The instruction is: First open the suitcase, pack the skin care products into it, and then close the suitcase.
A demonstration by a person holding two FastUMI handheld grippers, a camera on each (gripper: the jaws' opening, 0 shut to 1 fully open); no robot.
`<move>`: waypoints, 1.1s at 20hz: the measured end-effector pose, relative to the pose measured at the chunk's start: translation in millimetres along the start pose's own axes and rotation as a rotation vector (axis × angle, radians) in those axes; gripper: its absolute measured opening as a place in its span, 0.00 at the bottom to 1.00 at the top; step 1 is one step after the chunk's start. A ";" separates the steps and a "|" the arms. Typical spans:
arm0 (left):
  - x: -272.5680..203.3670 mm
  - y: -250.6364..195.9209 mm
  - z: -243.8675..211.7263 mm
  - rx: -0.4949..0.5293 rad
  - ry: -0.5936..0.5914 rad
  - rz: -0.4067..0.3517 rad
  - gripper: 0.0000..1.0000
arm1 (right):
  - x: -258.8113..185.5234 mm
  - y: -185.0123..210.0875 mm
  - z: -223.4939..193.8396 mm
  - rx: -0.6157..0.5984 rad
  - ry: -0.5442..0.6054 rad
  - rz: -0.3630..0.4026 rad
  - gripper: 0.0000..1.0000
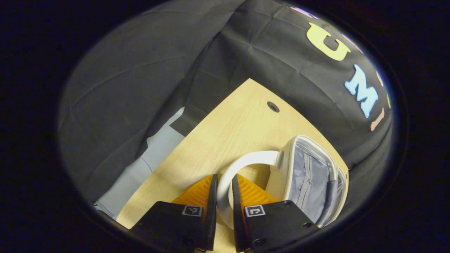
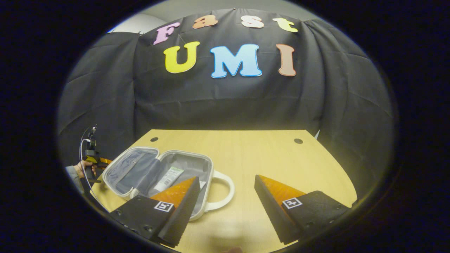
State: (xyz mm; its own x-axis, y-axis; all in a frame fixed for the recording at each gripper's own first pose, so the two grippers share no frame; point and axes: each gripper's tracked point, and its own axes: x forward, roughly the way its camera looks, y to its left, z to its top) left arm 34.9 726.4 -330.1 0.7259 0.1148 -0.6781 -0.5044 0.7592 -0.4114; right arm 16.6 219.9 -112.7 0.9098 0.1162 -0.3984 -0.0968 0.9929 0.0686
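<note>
The suitcase [image 2: 160,175] lay open near the front left corner of the worktop [image 2: 267,154], both lined halves spread flat, with what looked like a flat packet [image 2: 168,178] inside the half that carries the handle. In the left gripper view, the left hand-held gripper [image 1: 224,189] had its fingers closed on the white handle [image 1: 242,163]. The right hand-held gripper [image 2: 226,196] hung wide open above the bare front of the worktop, holding nothing.

The light case could slide or tip toward the front edge if the handle were pulled sideways, since nothing else pinned it down. I could not tell whether other skin care products waited nearby. A person's hand [image 2: 81,168] and a cable sat just beyond the left edge, and could snag the lid on closing.
</note>
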 end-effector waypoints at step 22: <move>-269.8 -429.0 -9.9 0.290 -0.308 -0.357 0.10 | -50.3 -117.3 31.0 -0.018 -0.201 0.084 0.95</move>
State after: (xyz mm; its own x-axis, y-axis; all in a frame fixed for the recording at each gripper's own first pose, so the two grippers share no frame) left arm 50.8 363.4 23.3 0.9533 -0.0334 -0.3001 -0.0839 0.9254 -0.3696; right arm -5.4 96.8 -72.3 0.9603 0.1932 -0.2013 -0.1811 0.9805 0.0767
